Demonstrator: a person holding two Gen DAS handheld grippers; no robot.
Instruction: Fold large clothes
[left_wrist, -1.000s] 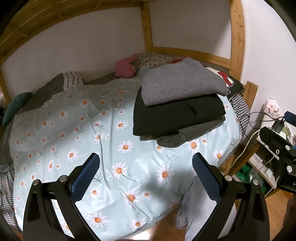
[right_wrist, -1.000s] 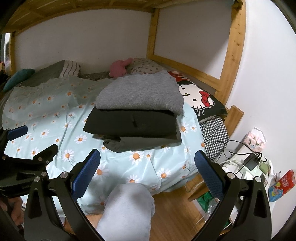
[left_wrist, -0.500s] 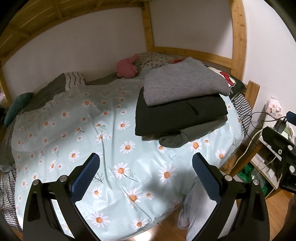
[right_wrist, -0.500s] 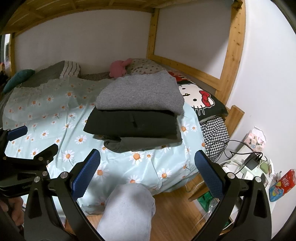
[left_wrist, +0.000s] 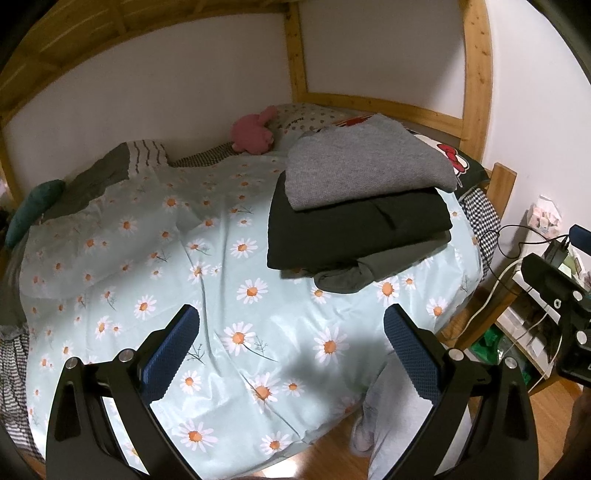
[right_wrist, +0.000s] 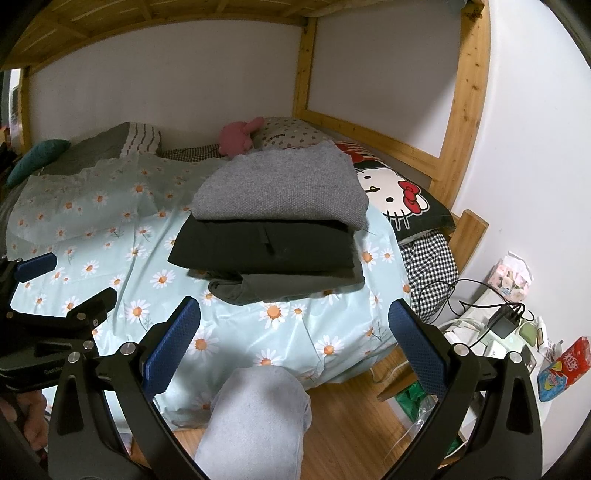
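A stack of folded clothes rests on the right part of the bed: a grey knit sweater (left_wrist: 365, 166) (right_wrist: 277, 188) on top, a black garment (left_wrist: 358, 229) (right_wrist: 262, 245) under it, and a dark grey one (left_wrist: 354, 273) (right_wrist: 295, 286) at the bottom. My left gripper (left_wrist: 291, 347) is open above the daisy sheet (left_wrist: 147, 236), in front and left of the stack, holding nothing. My right gripper (right_wrist: 295, 347) is open too, short of the bed's front edge and facing the stack. It holds nothing.
A pink plush toy (left_wrist: 253, 134), pillows and a cartoon-cat pillow (right_wrist: 397, 197) lie at the head of the bed. A person's grey-trousered knee (right_wrist: 258, 410) is below the right gripper. A side table with cables and chargers (right_wrist: 502, 321) stands at the right. Wooden bed posts (right_wrist: 461, 110) frame the bed.
The left gripper has drifted slightly, so the bed sits a bit lower and to the right in its view. The right gripper has barely moved. Both stay open.
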